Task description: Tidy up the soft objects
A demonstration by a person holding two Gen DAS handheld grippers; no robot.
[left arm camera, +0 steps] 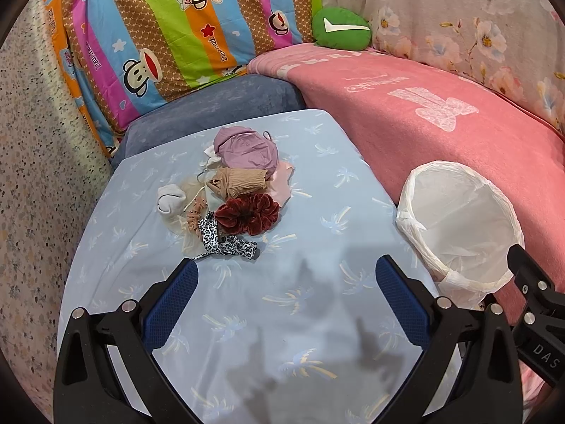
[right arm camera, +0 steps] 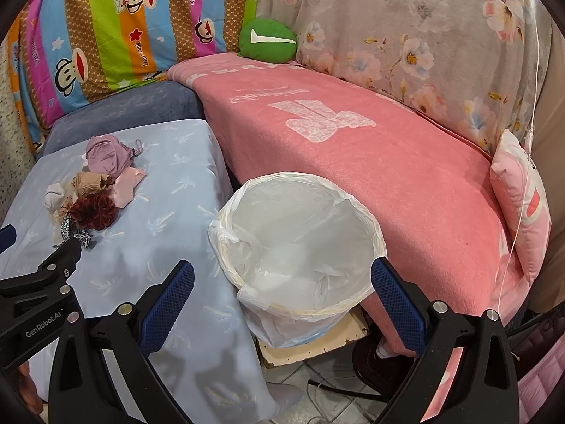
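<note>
My left gripper (left arm camera: 286, 289) hangs spread and empty over the blue sheet (left arm camera: 317, 318); the pile of soft items (left arm camera: 233, 194) lies just ahead, slightly left. My right gripper (right arm camera: 282, 293), also spread, frames the lined basket (right arm camera: 300, 233), farther from the pile.

The pile of soft things (left arm camera: 233, 190) overlaps itself: the pink cloth (left arm camera: 282, 183) lies mostly under the purple cloth (left arm camera: 247, 148) and the red scrunchie (left arm camera: 247, 213), and a white scrap (left arm camera: 212, 153) barely shows behind. The bin (right arm camera: 296, 247) hides its own base behind the white liner. In the right wrist view the left claw (right arm camera: 7, 236) is cut off by the left edge. The bed cover's (left arm camera: 282, 318) near edge is hidden by the claws.
</note>
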